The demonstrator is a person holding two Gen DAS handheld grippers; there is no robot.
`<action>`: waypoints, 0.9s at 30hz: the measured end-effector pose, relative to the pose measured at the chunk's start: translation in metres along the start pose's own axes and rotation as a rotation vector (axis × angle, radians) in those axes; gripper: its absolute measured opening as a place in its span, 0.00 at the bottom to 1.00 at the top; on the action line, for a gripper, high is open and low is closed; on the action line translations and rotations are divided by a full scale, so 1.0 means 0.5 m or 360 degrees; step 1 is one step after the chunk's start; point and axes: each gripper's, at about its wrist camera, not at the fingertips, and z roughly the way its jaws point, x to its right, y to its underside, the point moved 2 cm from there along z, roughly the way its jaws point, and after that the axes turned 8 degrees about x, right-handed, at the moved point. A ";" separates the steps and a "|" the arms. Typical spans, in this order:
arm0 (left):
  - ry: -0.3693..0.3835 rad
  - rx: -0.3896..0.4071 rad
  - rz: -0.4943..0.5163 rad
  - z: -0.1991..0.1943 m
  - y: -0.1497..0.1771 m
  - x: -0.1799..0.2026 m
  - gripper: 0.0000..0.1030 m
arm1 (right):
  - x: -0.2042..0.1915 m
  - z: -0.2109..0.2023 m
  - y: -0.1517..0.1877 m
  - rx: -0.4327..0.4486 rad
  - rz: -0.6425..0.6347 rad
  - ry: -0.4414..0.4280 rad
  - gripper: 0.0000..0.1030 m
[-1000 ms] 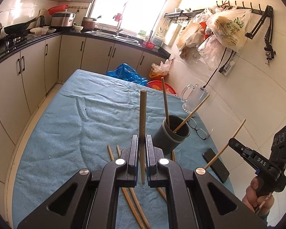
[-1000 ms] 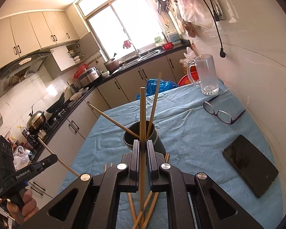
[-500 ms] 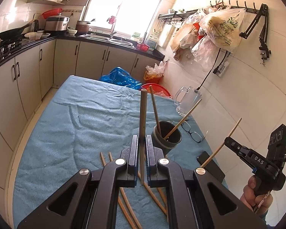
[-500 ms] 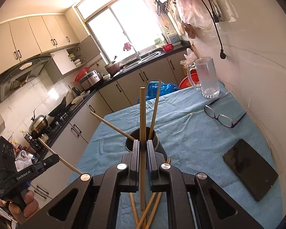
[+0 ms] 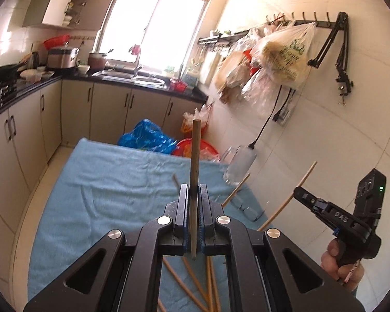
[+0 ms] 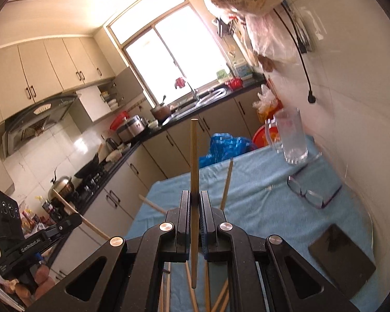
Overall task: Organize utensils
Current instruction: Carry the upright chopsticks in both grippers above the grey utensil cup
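Note:
My left gripper (image 5: 194,189) is shut on a wooden chopstick (image 5: 195,153) that stands upright between its jaws. My right gripper (image 6: 194,195) is shut on another upright chopstick (image 6: 194,156). The dark cup is hidden behind the jaws in both views; only the tips of the chopsticks standing in it show (image 5: 236,191) (image 6: 227,182). Several loose chopsticks (image 5: 192,280) lie on the blue cloth below the grippers. In the left wrist view the right gripper (image 5: 299,191) shows at the right with its chopstick; in the right wrist view the left gripper (image 6: 76,219) shows at the left.
The table has a blue cloth (image 5: 104,187). A glass mug (image 6: 291,137), spectacles (image 6: 312,195) and a black phone (image 6: 343,254) lie along the wall side. Blue bag (image 5: 145,137) and red basin (image 5: 202,148) stand beyond the far edge. Bags hang on the wall.
Both grippers have risen and tilted up with their chopsticks still held. The cup has dropped out of sight behind the jaws.

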 end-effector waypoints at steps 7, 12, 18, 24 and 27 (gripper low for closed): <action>0.0036 0.0053 0.0013 0.043 -0.073 0.039 0.06 | -0.009 0.037 -0.067 0.0087 0.0028 0.0014 0.07; 0.0063 0.0048 -0.0004 0.092 -0.088 0.056 0.06 | -0.001 0.075 -0.084 0.0100 0.0047 0.0049 0.07; 0.0058 -0.0015 -0.0049 0.164 -0.069 0.046 0.06 | 0.020 0.120 -0.071 0.0046 0.0073 0.0084 0.07; 0.0021 -0.0129 -0.0103 0.225 -0.020 0.010 0.06 | 0.050 0.159 -0.042 -0.0030 0.0106 0.0118 0.07; 0.0002 -0.0181 -0.0116 0.246 0.004 -0.005 0.06 | 0.059 0.174 -0.020 -0.0081 0.0112 0.0126 0.07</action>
